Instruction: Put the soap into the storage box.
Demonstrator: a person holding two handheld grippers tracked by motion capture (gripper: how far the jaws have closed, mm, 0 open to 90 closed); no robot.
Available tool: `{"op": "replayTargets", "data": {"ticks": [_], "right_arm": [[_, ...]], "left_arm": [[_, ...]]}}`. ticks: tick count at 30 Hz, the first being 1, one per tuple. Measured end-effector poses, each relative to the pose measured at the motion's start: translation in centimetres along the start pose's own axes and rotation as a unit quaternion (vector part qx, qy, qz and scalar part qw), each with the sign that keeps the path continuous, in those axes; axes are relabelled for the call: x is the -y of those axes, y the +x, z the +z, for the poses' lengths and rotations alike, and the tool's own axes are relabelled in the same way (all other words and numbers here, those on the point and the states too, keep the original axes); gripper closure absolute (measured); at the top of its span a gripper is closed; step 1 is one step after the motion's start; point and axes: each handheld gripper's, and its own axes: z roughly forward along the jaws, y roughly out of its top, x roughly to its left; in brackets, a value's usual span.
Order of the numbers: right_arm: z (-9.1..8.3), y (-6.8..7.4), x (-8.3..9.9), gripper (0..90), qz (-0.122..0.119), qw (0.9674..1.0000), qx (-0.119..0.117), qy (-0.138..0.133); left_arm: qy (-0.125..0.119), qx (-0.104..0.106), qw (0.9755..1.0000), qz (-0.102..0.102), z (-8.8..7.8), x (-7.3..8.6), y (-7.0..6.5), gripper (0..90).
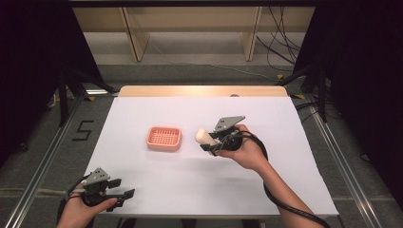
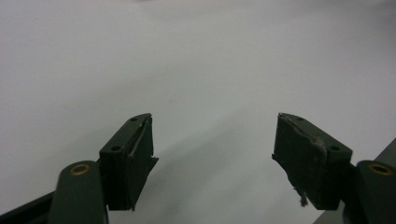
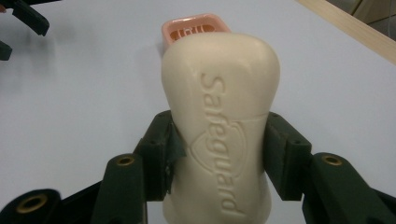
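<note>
A cream bar of soap [image 3: 219, 126] with raised lettering is clamped between the two black jaws of my right gripper [image 3: 217, 154], which is shut on its narrow middle. From above, the soap [image 1: 203, 136] sticks out leftward from the right gripper [image 1: 211, 141], held a short way right of a pink slotted soap dish [image 1: 164, 137] on the white table. The dish [image 3: 194, 28] peeks out just beyond the soap's far end. My left gripper [image 1: 122, 188] rests low at the table's front left corner; its jaws [image 2: 212, 154] stand wide open over bare white surface.
The white sheet [image 1: 199, 185] covers the table, with a wooden strip [image 1: 199, 90] along the far edge. Metal rails and cables lie on the floor at both sides. The left gripper's jaw tips [image 3: 25, 21] show at the top left of the right gripper view.
</note>
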Motion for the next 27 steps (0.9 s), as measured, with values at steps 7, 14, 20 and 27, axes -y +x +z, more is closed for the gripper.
{"op": "replayTargets", "data": {"ticks": [7,14,20,27], "right_arm": [[0.4,0.0,-0.4,50.5,-0.005,1.0,-0.001,-0.003],[0.8,0.0,-0.6,50.5,-0.005,1.0,0.003,-0.005],[1.0,0.0,-0.7,50.5,0.003,1.0,0.004,-0.004],[1.1,0.0,-1.0,50.5,-0.001,0.9999,0.01,-0.009]], "left_arm": [[0.002,-0.002,1.0,0.001,-0.2,0.1,0.1,28.3],[-0.005,-0.004,1.0,-0.002,-0.2,0.2,0.0,28.3],[-0.001,-0.002,1.0,-0.001,-0.3,0.2,0.1,28.3],[-0.007,-0.002,1.0,-0.007,-0.3,0.2,0.0,28.3]]}}
